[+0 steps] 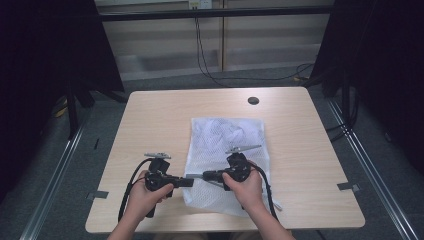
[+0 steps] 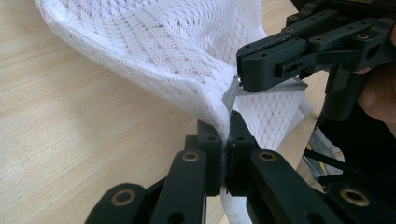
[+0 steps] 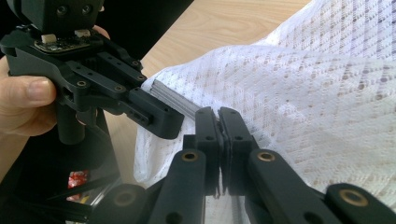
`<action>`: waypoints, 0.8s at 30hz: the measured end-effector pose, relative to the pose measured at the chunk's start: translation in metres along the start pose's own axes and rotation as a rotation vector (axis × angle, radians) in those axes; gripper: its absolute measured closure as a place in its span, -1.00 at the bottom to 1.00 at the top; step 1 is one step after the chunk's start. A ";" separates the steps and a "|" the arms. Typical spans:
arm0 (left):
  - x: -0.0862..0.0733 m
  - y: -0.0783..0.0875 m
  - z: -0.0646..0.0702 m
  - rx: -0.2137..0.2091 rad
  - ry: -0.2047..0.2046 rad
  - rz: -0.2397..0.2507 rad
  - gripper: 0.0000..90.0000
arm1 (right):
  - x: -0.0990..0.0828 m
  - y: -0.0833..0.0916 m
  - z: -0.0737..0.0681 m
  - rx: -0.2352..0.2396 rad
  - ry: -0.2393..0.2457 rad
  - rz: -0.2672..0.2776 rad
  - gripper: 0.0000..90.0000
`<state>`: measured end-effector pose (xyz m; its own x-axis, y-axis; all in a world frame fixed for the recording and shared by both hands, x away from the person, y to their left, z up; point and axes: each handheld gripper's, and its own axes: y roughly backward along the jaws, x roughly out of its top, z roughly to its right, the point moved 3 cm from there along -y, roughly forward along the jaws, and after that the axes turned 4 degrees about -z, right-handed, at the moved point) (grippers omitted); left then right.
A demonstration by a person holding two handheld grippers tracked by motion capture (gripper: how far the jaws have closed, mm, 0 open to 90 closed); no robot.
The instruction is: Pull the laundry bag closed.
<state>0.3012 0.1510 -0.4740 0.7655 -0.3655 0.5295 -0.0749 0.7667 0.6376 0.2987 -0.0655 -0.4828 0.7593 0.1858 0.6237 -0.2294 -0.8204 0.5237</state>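
the white mesh bag [image 1: 227,160] lies on the worktop [image 1: 150,125] near its front edge, and the step looks like working its grey zipper [image 2: 232,94], best done by holding the fabric taut while the pull slides straight. the left gripper [image 2: 226,133] is clenched on the bag's edge, the right gripper [image 3: 219,122] clenched on the zipper end, both held low and nearly level, tips facing each other.

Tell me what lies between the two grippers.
A short grey zipper strip at the mesh bag's edge spans the gap from the left gripper to the right gripper, clearest in the right gripper view.
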 end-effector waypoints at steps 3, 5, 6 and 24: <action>0.000 -0.001 0.000 0.004 0.002 -0.004 0.94 | -0.001 0.001 0.001 0.010 -0.010 0.000 0.95; 0.000 -0.001 0.001 -0.002 0.008 -0.001 0.94 | -0.001 0.001 0.001 0.008 -0.011 0.000 0.96; 0.000 0.000 0.000 -0.003 0.003 -0.002 0.94 | -0.001 0.001 0.001 0.011 -0.012 0.001 0.95; 0.001 0.001 0.001 -0.009 0.014 -0.001 0.95 | -0.003 0.008 0.004 0.002 -0.025 0.008 0.95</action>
<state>0.3013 0.1513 -0.4727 0.7742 -0.3591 0.5212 -0.0687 0.7709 0.6333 0.2970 -0.0751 -0.4832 0.7728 0.1659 0.6126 -0.2337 -0.8231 0.5176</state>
